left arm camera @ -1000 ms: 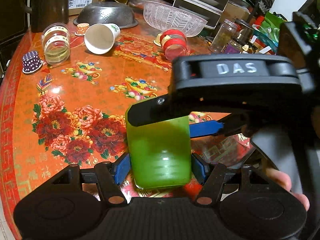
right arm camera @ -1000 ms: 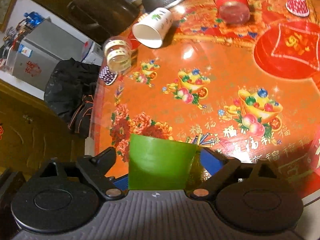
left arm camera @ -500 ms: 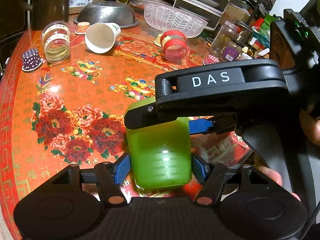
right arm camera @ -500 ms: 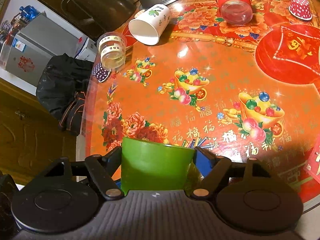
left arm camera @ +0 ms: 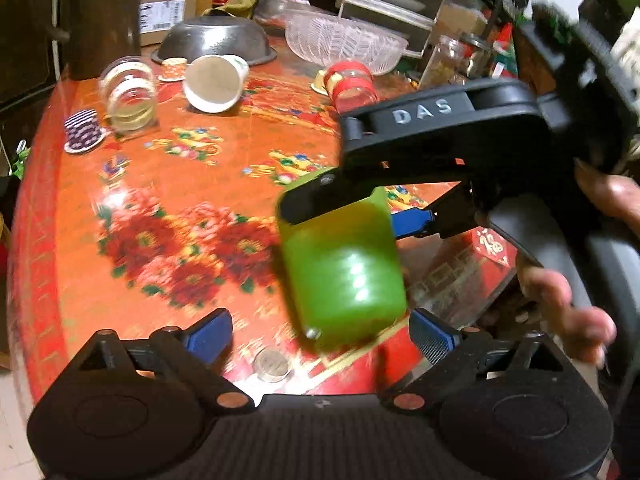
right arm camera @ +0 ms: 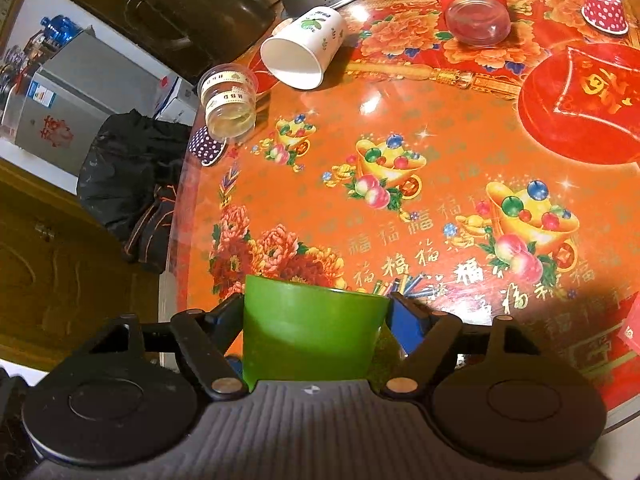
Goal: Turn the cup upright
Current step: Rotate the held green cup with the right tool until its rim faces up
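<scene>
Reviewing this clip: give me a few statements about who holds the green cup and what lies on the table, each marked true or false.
1. The right gripper is shut on the green cup. True.
2. The left gripper also clamps the cup. False: its blue pads stand wide apart, clear of the cup.
3. The paper cup stands upright. False: it lies on its side, mouth toward the cameras.
4. A coin lies on the table near the left gripper. True.
5. The red-banded jar lies on its side. True.
6. The green cup rests flat on the table. False: in the left view it hangs tilted in the right gripper, apparently off the table.
</scene>
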`<state>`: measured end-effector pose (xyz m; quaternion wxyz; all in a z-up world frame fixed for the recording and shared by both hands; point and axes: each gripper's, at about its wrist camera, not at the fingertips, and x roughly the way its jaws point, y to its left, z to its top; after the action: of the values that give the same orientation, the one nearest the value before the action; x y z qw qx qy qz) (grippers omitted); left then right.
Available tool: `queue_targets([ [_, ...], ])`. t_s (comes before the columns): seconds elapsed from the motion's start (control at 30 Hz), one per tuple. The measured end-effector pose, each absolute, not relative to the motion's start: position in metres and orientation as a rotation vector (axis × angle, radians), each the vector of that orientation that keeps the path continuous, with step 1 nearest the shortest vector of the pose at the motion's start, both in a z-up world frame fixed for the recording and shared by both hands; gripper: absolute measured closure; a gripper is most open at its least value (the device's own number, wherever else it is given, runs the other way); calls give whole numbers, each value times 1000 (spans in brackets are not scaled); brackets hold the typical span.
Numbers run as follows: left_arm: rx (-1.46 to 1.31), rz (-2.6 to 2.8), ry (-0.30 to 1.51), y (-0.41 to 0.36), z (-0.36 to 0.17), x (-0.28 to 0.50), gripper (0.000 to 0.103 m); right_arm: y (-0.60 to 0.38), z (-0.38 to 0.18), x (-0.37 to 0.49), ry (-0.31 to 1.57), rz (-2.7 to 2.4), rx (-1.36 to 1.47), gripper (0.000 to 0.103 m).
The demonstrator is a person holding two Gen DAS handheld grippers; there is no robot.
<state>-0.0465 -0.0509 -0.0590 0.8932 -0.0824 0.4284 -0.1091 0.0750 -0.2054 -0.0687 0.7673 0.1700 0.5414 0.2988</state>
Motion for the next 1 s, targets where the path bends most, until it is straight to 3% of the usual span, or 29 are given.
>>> queue_targets([
  [0.27, -294, -225, 656, 7, -33, -95, 6, -202, -65, 71, 1149, 647, 336, 26],
  [0.63, -482, -168, 582, 54, -38, -96, 6, -202, -42, 44, 945, 677, 226, 27],
  [0.87, -503, -136, 475, 69, -29, -106, 6, -223, -3, -13, 422, 661, 122, 27],
  [1.0, -519, -141, 440, 72, -30, -108, 6, -223, -18, -35, 162, 565, 7, 27],
])
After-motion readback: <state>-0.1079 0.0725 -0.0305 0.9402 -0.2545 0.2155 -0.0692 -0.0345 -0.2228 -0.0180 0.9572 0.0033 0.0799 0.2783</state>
